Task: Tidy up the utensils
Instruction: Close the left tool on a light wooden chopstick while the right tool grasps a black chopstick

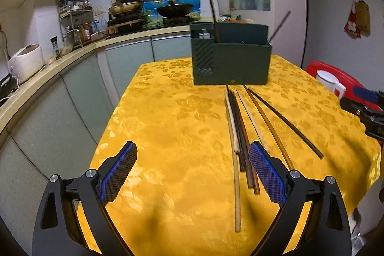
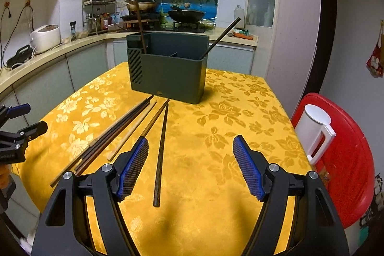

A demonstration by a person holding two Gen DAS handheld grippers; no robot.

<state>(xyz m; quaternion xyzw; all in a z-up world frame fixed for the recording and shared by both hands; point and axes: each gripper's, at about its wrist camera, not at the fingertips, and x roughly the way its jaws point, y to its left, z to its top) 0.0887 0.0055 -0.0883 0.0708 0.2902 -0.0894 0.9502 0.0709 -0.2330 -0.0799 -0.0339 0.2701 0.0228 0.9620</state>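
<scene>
Right now you are holding both sets of fingers spread wide and empty: the left gripper (image 1: 192,174) is hovering over the near ends of the chopsticks (image 1: 236,126), the right gripper (image 2: 190,166) over one dark chopstick (image 2: 161,155) lying apart from the rest. The chopsticks are lying loose on the yellow worktop (image 2: 240,97), pointing toward the green holder (image 2: 168,73) behind them. They are looking light, stiff, thin and smooth, so they are likely to roll or slip; you should be pinching one near its thicker near end, square across the pads. The holder is already carrying two dark sticks (image 2: 140,23), leaning at opposite ends.
</scene>
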